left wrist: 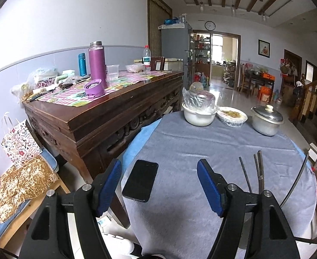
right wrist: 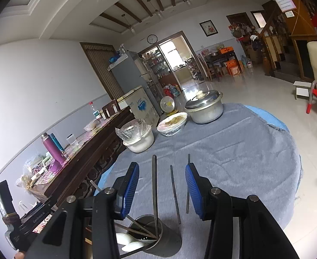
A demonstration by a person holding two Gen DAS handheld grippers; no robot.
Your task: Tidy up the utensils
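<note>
In the right wrist view a grey metal utensil holder (right wrist: 158, 235) stands on the grey cloth of the round table (right wrist: 234, 151), holding several dark chopsticks and white spoons (right wrist: 128, 242). One chopstick (right wrist: 154, 190) leans up out of the holder. Two more chopsticks (right wrist: 175, 194) lie on the cloth. My right gripper (right wrist: 161, 190) is open just above the holder, empty. In the left wrist view my left gripper (left wrist: 159, 185) is open and empty over the cloth, with dark chopsticks (left wrist: 246, 177) to its right.
A black phone (left wrist: 140, 180) lies between the left fingers. A white bowl with a plastic bag (left wrist: 199, 114), a wrapped dish (left wrist: 232, 116) and a lidded metal pot (left wrist: 266, 118) stand at the table's far edge. A dark wooden sideboard (left wrist: 98, 116) with bottles stands left.
</note>
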